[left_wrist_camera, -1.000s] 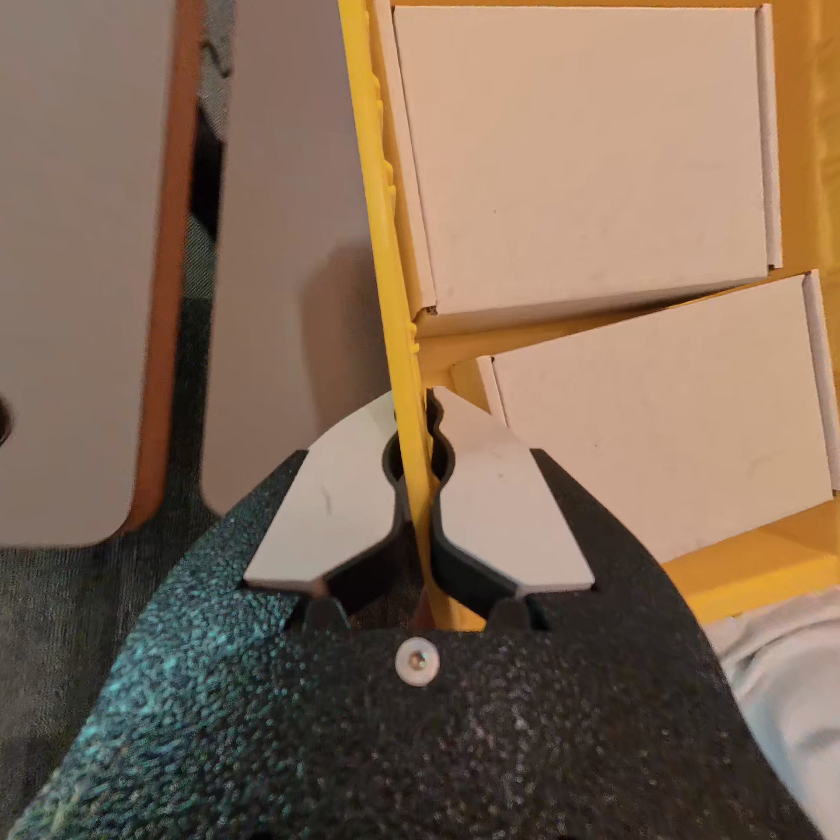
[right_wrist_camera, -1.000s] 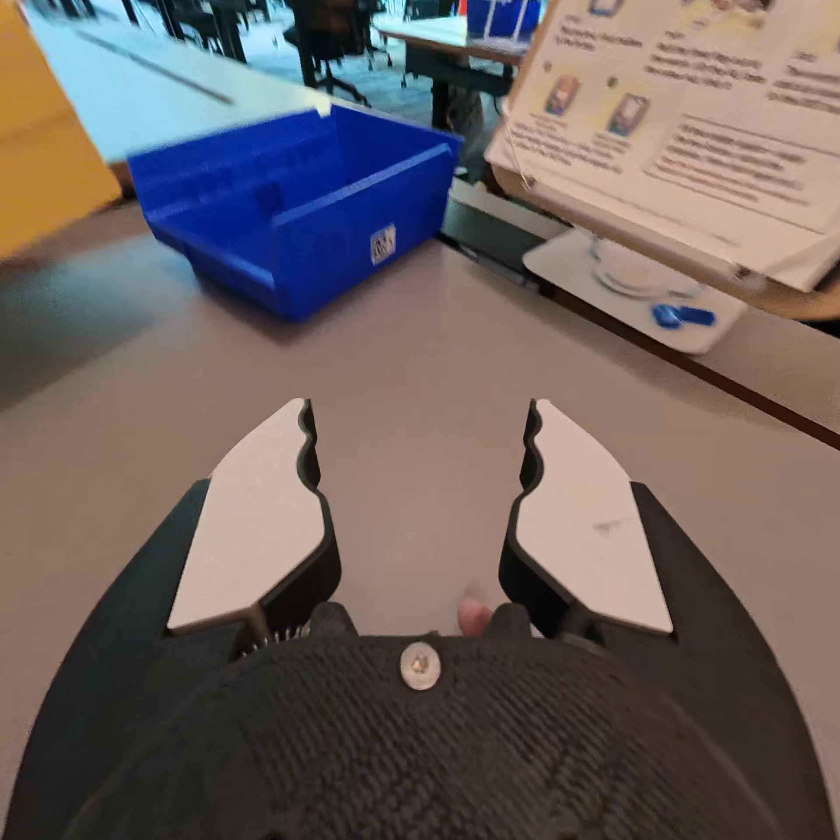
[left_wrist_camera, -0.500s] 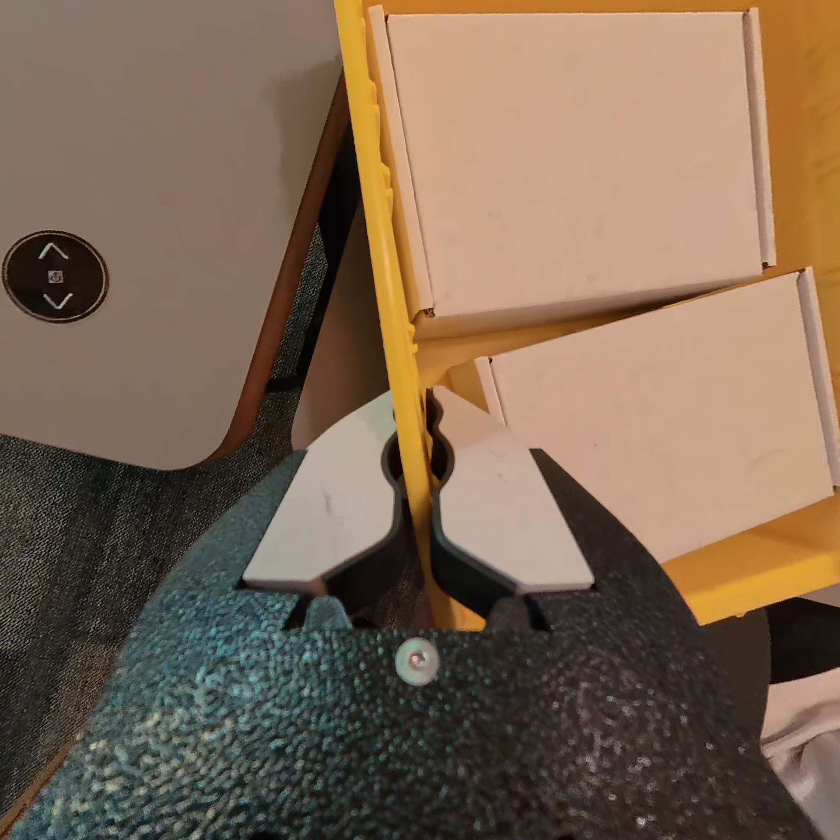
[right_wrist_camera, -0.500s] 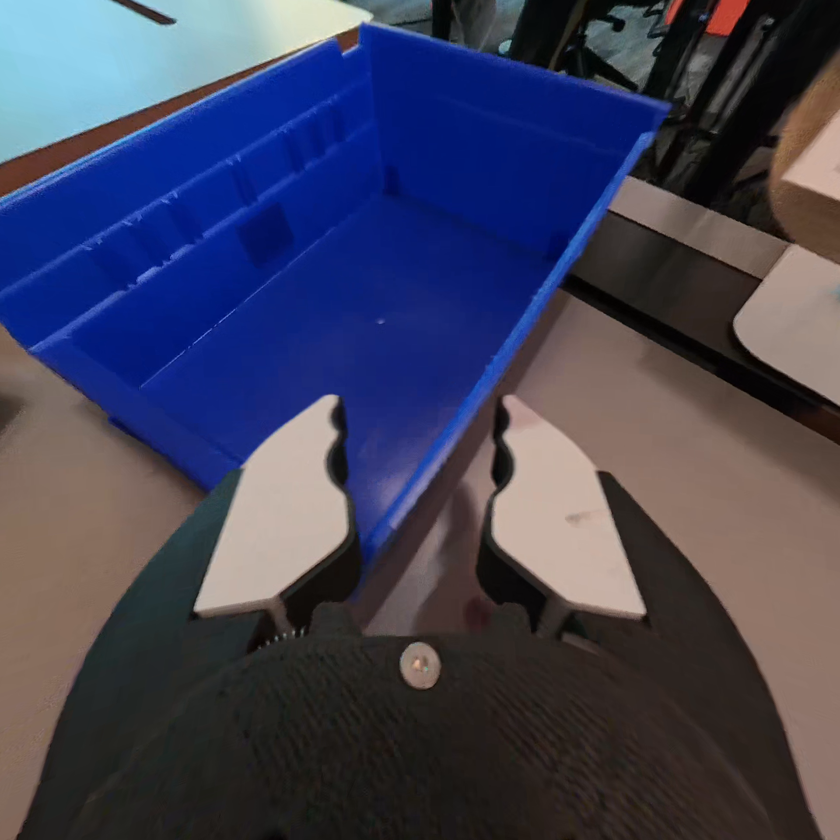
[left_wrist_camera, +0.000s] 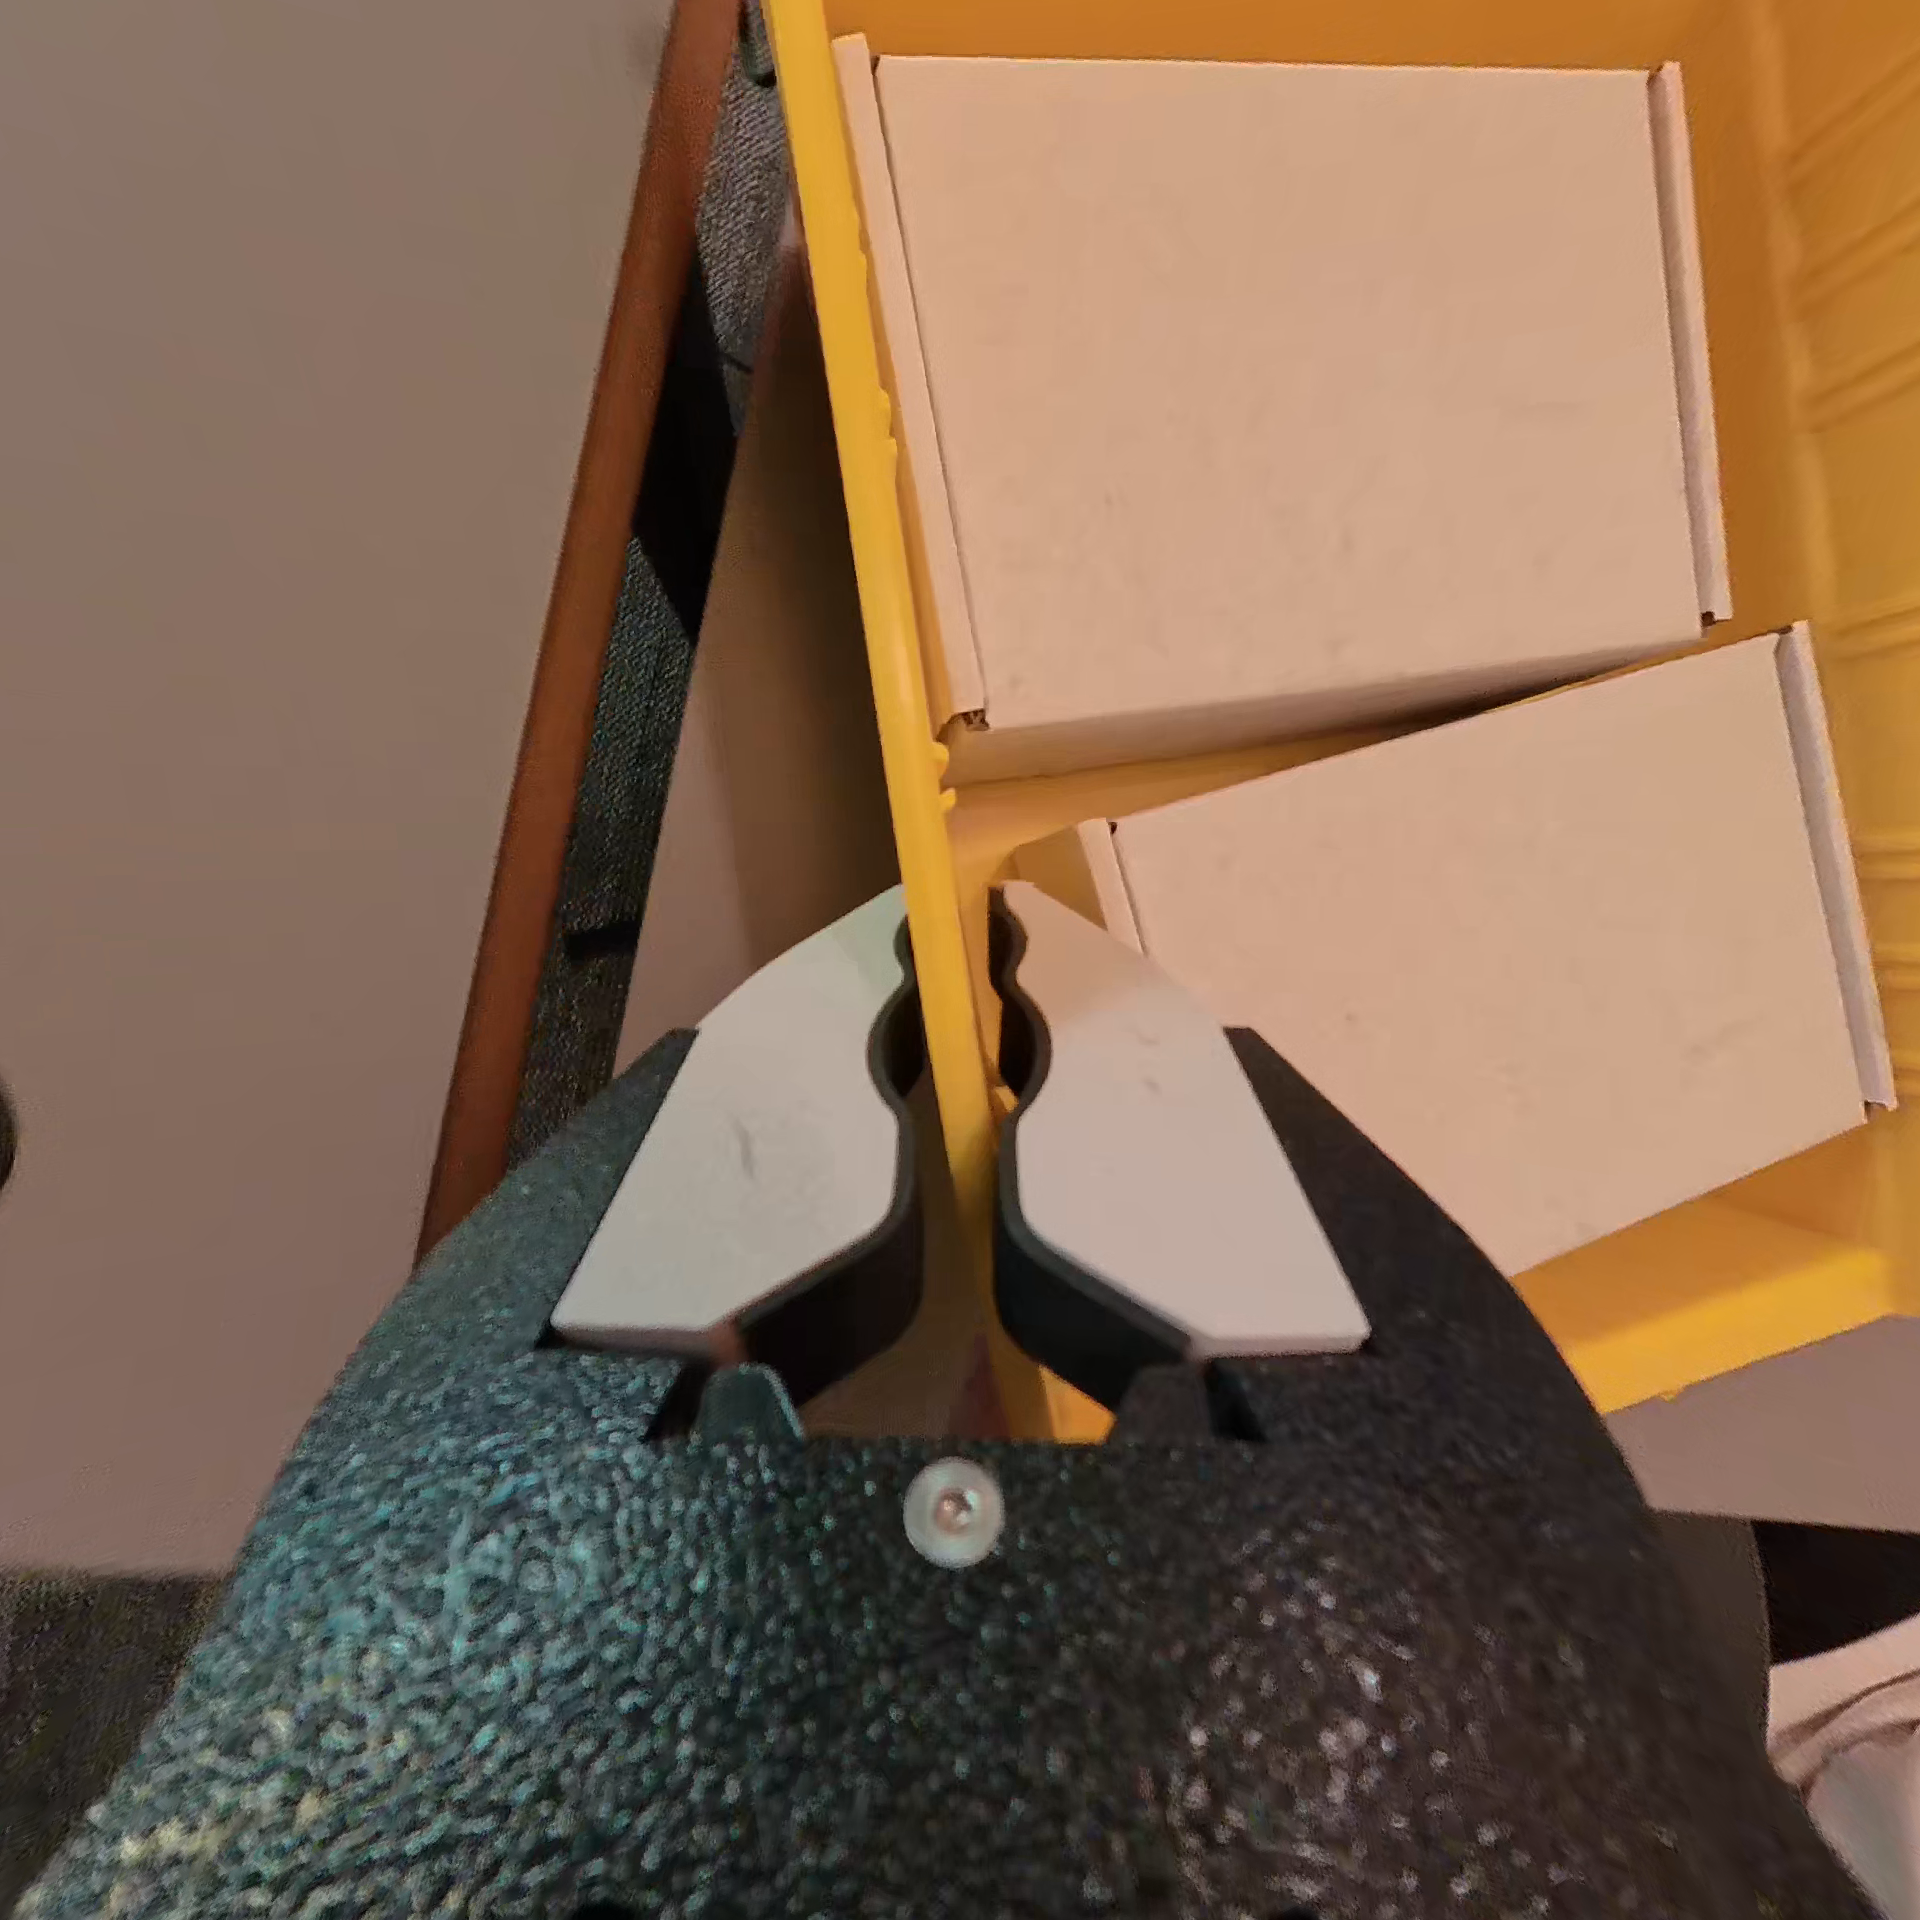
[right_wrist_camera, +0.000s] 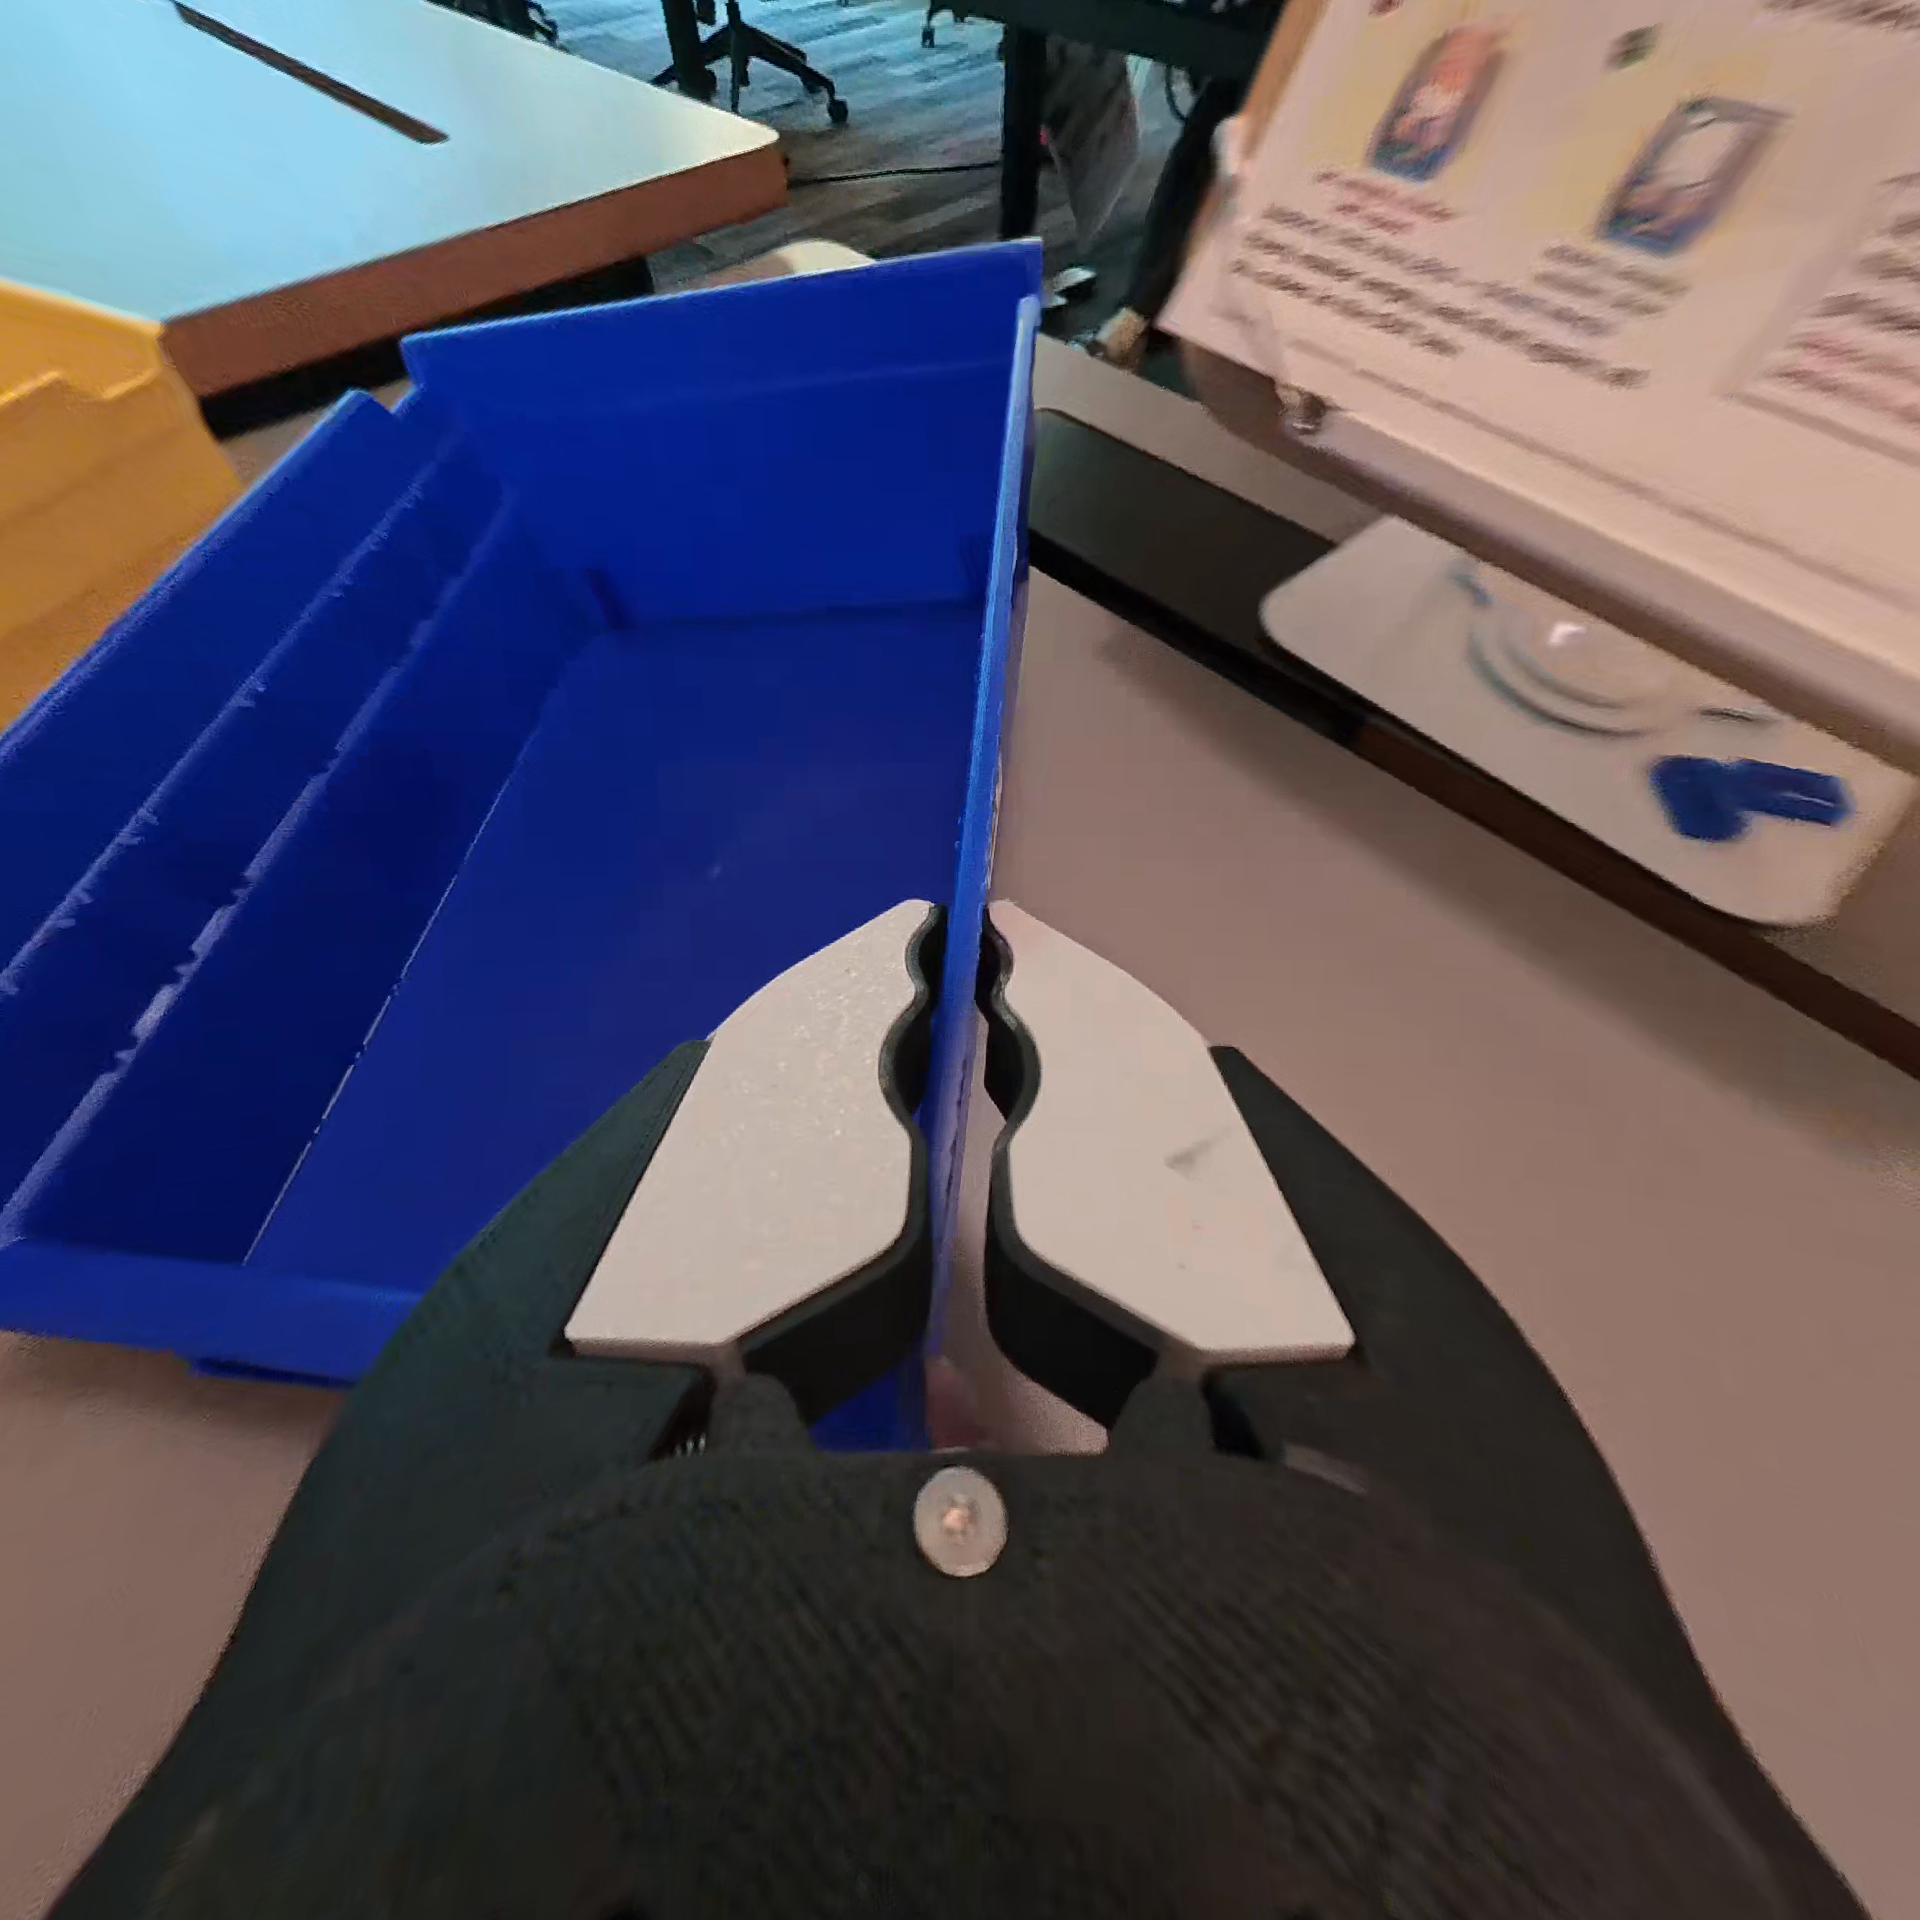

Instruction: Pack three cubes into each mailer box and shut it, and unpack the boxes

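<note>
1. The left gripper is clamping the side wall of the yellow bin, one finger outside the wall and one inside, with only the wall's thickness between them.
2. Two closed white mailer boxes are lying inside the yellow bin: the far mailer box is sitting toward the bin's far end, and the near mailer box is lying tilted just beside it, closer to the clamped wall section.
3. Beyond the yellow bin's outer wall, a grey tabletop with a brown edge is showing, with dark carpet visible between the two.
4. The right gripper is pinching the right side wall of the blue bin, its fingers nearly together with the thin wall held between them.
5. The blue bin is sitting on a grey table, and no cubes are showing inside it.
6. A corner of the yellow bin is peeking in to the left of the blue bin.
7. To the right of the blue bin, a propped printed sheet is standing above a white base; it is blurred.
</note>
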`<state>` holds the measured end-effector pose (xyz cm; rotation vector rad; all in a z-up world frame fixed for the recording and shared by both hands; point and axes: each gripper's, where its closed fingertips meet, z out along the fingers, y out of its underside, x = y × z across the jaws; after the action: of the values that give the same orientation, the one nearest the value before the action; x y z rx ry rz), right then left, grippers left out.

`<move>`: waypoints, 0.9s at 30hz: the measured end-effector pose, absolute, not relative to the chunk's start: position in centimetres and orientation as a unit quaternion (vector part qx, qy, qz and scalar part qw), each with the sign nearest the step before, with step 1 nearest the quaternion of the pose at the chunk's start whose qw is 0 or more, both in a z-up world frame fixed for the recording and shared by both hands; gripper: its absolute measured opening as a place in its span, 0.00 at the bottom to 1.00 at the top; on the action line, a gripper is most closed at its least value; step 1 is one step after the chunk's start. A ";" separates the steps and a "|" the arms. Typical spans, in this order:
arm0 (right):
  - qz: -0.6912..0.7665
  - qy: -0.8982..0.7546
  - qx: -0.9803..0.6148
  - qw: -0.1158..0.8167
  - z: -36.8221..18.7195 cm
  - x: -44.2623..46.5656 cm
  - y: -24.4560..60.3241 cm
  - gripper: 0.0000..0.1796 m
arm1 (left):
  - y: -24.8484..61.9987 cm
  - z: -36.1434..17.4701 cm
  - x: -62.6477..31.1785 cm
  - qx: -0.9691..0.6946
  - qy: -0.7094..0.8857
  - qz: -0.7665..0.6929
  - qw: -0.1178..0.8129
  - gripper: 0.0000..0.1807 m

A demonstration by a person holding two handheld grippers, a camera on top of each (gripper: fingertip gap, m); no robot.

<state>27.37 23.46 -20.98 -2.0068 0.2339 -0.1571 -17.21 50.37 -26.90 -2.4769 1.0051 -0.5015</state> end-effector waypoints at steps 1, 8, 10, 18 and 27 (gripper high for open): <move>-0.079 0.097 -0.838 0.531 -20.4 27.9 21.0 0.02 | 50.6 -26.9 -16.1 -0.887 0.369 -0.182 0.209 0.05; -0.137 0.192 -0.798 0.555 -17.4 34.2 1.6 0.02 | 51.1 -26.4 -6.4 -0.857 0.430 -0.200 0.201 0.06; -0.142 0.247 -0.777 0.561 -17.2 36.7 -3.8 0.02 | 51.0 -26.4 -3.2 -0.849 0.446 -0.206 0.196 0.06; -0.190 0.419 -0.725 0.513 -20.6 44.9 -17.9 0.03 | 51.1 -27.1 8.6 -0.830 0.475 -0.224 0.190 0.07; -0.194 0.457 -0.705 0.506 -23.6 48.8 -18.7 0.03 | 52.7 -24.9 14.6 -0.780 0.503 -0.232 0.291 0.05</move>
<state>48.81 -18.73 -23.64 -1.7011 1.1030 -0.4678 14.57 52.66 -24.91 -2.0802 1.3419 -0.6195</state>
